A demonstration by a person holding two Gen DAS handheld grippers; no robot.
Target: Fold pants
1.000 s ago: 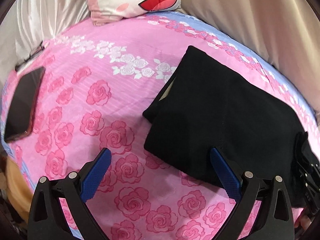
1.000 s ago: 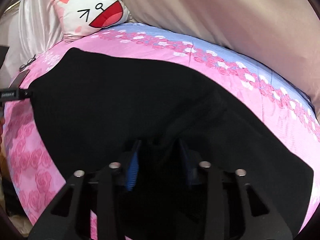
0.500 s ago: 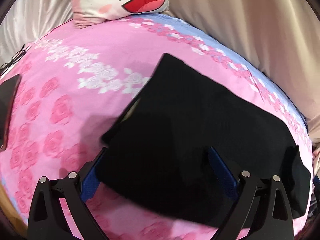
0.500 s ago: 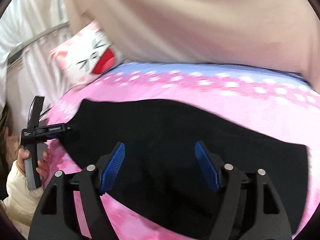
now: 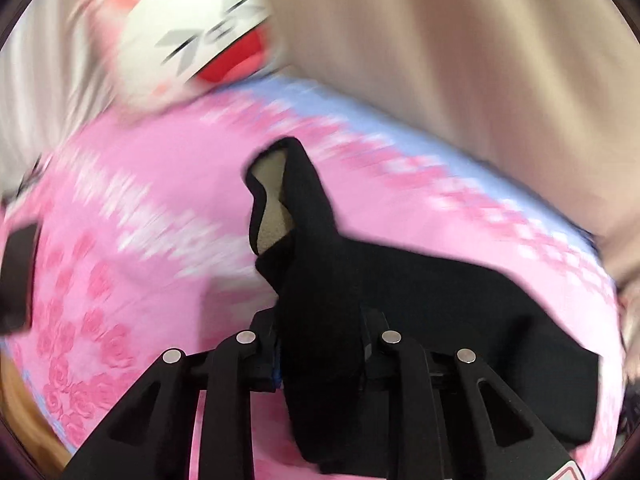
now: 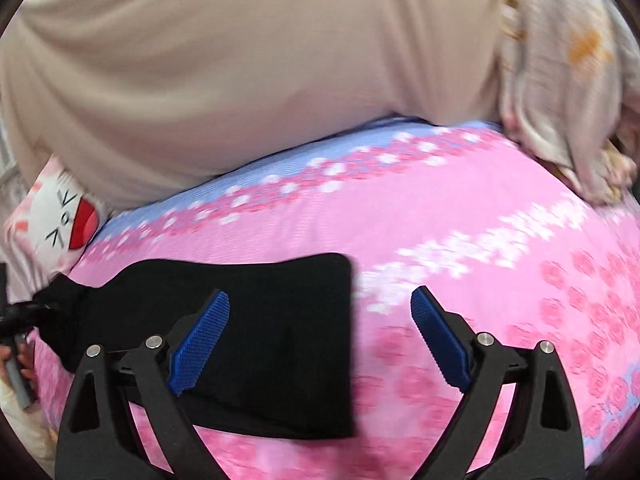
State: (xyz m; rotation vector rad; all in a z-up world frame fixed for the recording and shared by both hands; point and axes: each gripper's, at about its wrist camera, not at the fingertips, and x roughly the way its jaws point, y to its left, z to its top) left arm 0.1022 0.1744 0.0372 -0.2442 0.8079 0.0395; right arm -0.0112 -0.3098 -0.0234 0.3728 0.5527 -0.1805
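With the left hand-held gripper just clenched on a raised end of the black fabric pants on the pink rose-print bed, and the right hand-held gripper just released wide beside them, the folded layers may slide apart.

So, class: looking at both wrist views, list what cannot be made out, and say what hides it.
- Left wrist view: the left gripper pads, buried in the pants fold they pinch.
- Left wrist view: the pillow face and sheet print, smeared by motion blur.
- Left wrist view: a dark object, cut off by the left edge.
- Right wrist view: the pants' near edge, behind the open right gripper.
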